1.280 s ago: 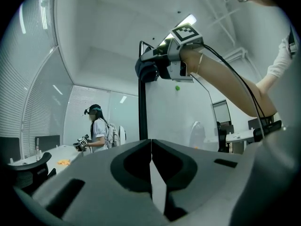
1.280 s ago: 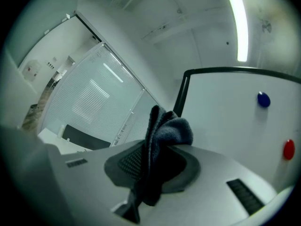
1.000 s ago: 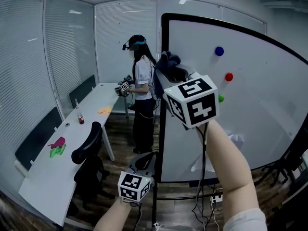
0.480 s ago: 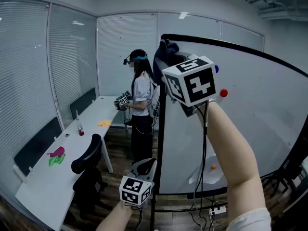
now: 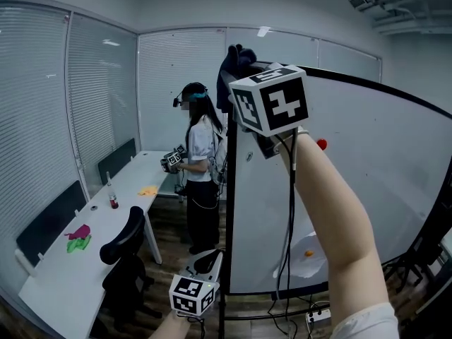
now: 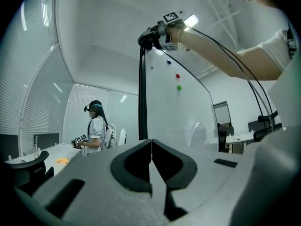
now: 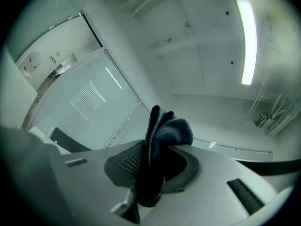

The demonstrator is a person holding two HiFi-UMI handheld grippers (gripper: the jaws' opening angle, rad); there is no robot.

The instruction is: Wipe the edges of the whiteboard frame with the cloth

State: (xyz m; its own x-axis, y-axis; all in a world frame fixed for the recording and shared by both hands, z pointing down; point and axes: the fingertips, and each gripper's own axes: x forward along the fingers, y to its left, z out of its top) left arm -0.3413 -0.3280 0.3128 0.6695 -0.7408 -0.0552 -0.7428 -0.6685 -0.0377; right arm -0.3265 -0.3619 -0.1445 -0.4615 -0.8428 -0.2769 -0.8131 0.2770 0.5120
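Two tongs show in the head view. Your right tongs [image 5: 245, 73] are raised high on your outstretched arm, at the top left corner of the whiteboard frame [image 5: 227, 210]. The dark cloth [image 5: 236, 55] bunches out of them against that corner. Your left tongs [image 5: 210, 258] hang low beside the frame's upright left edge, near its foot. A red magnet [image 5: 322, 145] sits on the board. Behind the frame, another person [image 5: 200, 182] stands at the far end of a long white worktop [image 5: 78, 274], with a black chair [image 5: 123, 256] pulled up to its near side.

From the left gripper view, your left tongs [image 6: 151, 147] are pressed together with nothing between them. They point up along the black upright of the frame [image 6: 142, 93], and the right tongs [image 6: 151, 36] and cloth [image 6: 144, 39] show at its top.

From the right gripper view, your right tongs [image 7: 150, 173] are pinching the cloth [image 7: 162, 135], which stands up in a dark fold from between them. A ceiling light [image 7: 247, 41] glows above.
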